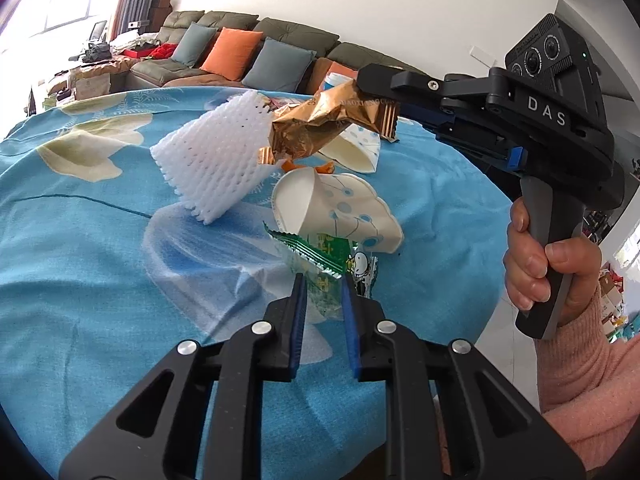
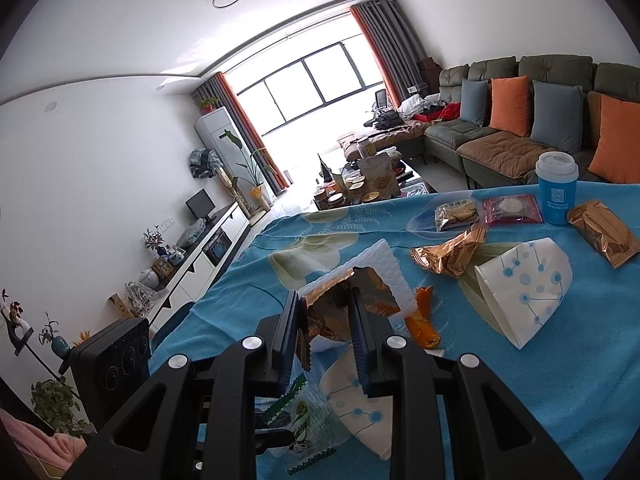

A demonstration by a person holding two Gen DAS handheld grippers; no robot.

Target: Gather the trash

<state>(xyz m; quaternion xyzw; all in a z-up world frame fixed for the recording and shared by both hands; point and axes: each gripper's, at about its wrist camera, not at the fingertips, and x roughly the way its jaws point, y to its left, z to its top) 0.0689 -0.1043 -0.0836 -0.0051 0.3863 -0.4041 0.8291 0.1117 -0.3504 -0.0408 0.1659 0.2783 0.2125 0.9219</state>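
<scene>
On the table with the blue flowered cloth, my left gripper is shut on a crumpled green snack wrapper, its blue pads pressing both sides. The same green wrapper shows low in the right wrist view. My right gripper is shut on a gold foil wrapper, held above the table. A white foam net hangs with it. In the left wrist view the right gripper comes in from the right, with the gold wrapper and foam net in the air.
Two flattened paper cups with blue dots and orange peel lie close by. Farther back lie more gold wrappers, biscuit packs and a blue lidded cup. A hand grips the right handle.
</scene>
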